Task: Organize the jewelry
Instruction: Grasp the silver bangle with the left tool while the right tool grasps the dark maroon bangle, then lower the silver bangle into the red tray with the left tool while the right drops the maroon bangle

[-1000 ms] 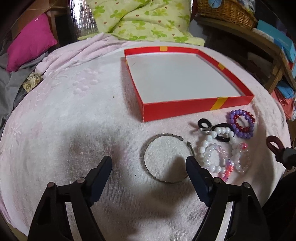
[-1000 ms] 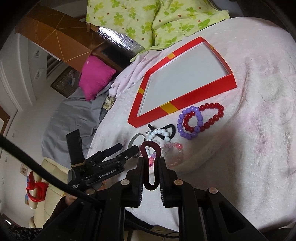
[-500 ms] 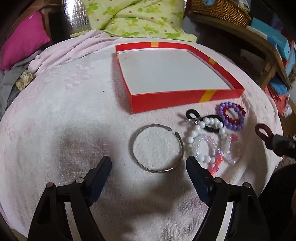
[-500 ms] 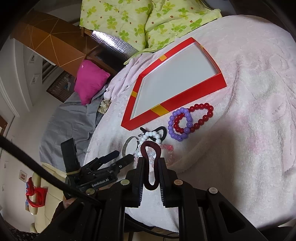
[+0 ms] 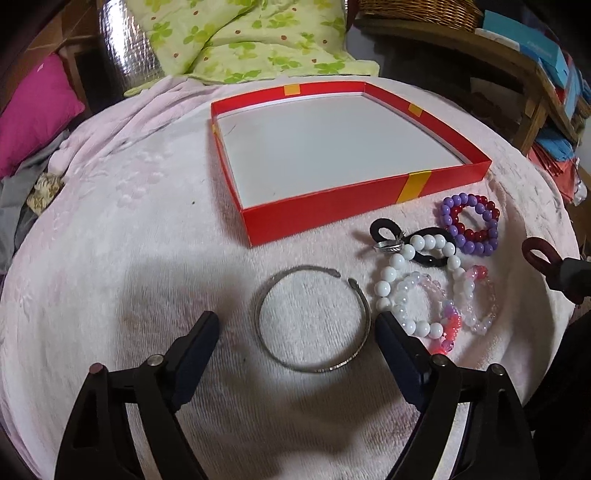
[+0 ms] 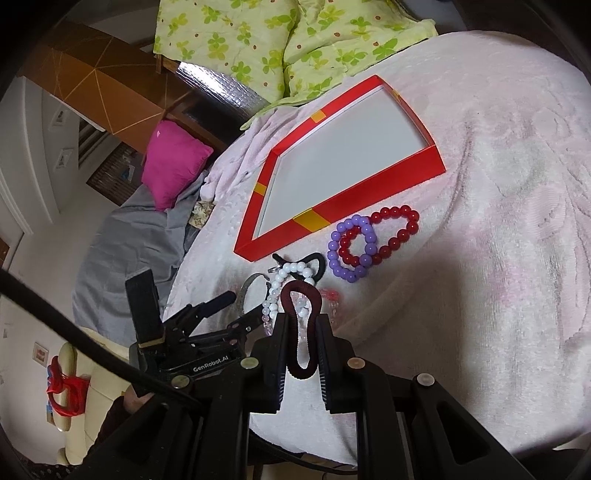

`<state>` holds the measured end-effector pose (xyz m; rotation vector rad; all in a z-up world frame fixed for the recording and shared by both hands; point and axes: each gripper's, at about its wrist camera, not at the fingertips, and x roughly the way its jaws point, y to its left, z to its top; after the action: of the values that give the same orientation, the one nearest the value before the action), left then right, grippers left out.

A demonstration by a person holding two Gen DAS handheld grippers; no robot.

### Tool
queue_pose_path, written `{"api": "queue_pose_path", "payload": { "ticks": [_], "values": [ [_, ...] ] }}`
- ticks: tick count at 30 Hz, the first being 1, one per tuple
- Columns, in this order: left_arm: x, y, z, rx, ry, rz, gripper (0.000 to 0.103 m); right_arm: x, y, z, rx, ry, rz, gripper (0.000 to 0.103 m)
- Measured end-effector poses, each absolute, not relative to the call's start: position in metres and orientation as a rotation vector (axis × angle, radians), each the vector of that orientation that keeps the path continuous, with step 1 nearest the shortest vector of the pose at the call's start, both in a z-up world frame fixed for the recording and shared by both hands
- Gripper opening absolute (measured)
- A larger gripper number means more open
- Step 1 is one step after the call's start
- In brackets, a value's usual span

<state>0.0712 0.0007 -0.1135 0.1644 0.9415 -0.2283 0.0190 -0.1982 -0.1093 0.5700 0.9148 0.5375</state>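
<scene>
An empty red box (image 5: 369, 199) with a white floor lies on the pink towel; it also shows in the right wrist view (image 6: 369, 192). My left gripper (image 5: 297, 328) is open, its fingers on either side of a silver bangle (image 5: 314, 321) and low over it. Right of it lie white bead bracelets (image 5: 417, 280), a black hair tie (image 5: 428, 258), a silver ring (image 5: 388, 246) and purple and red bead bracelets (image 5: 469, 225). My right gripper (image 6: 302, 332) is shut on a dark red hair tie (image 6: 301, 321), held above the bracelets.
The towel (image 5: 110, 240) covers a round table. Green floral pillows (image 5: 240, 40) and a pink cushion (image 5: 29, 110) lie behind. A wooden shelf with a wicker basket (image 5: 417, 11) stands at the back right.
My left gripper has moved forward and right so the silver bangle now lies between its fingers. My right gripper has risen slightly, still holding the dark red hair tie.
</scene>
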Motion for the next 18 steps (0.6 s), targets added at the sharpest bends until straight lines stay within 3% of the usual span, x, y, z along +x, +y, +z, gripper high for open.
{"api": "queue_pose_path", "payload": {
  "ticks": [2,3,18],
  "values": [
    [0.069,0.0,-0.113,0.168,0.932,-0.251,0.066,0.019,-0.199,-0.109,0.565,0.912,0.535,0.016],
    [0.068,-0.001,-0.112,0.173,0.925,-0.263,0.064,0.018,-0.199,-0.108,0.561,0.909,0.533,0.016],
    [0.049,0.026,-0.07,0.136,0.777,-0.208,0.063,0.046,-0.181,-0.074,0.402,0.806,0.479,0.016]
  ]
}}
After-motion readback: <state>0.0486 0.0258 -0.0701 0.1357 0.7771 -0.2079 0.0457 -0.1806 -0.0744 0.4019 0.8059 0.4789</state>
